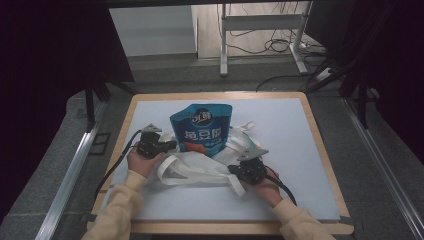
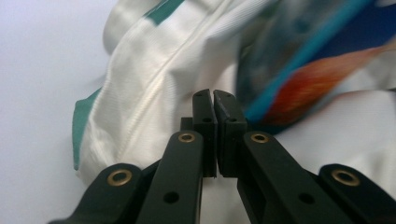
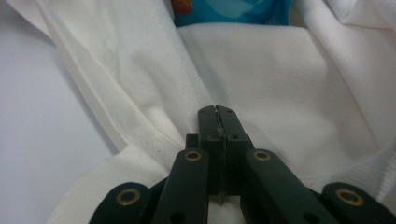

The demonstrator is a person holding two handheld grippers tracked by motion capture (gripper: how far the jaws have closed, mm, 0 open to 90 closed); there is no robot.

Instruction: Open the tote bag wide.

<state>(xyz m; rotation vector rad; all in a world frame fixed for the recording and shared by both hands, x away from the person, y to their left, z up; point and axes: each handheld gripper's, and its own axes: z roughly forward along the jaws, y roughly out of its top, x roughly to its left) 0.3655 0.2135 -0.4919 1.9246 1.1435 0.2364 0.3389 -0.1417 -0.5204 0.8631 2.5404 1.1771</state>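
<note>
Tabletop: my wooden-edged tabletop (image 1: 320, 145) carried a pale blue sheet (image 1: 295, 165) over nearly all of its top.
Bag: a white cloth bag (image 1: 200, 167) lay crumpled at the middle of the sheet, its straps looping toward me.
Pouch: a blue snack pouch (image 1: 201, 129) stood half inside the bag's mouth, its top leaning away from me; it read blurred in my left gripper view (image 2: 317, 60).
Left tool: my left tool (image 1: 159, 146) sat at the bag's left edge, just beside the pouch; its 2 jaws were pressed together over the white cloth (image 2: 154, 93), but I could not tell whether any fabric was pinched between them.
Right tool: my right tool (image 1: 239, 169) rested on the bag's right side; its 2 jaws were together, nipping a fold of the white cloth (image 3: 261, 79).
</note>
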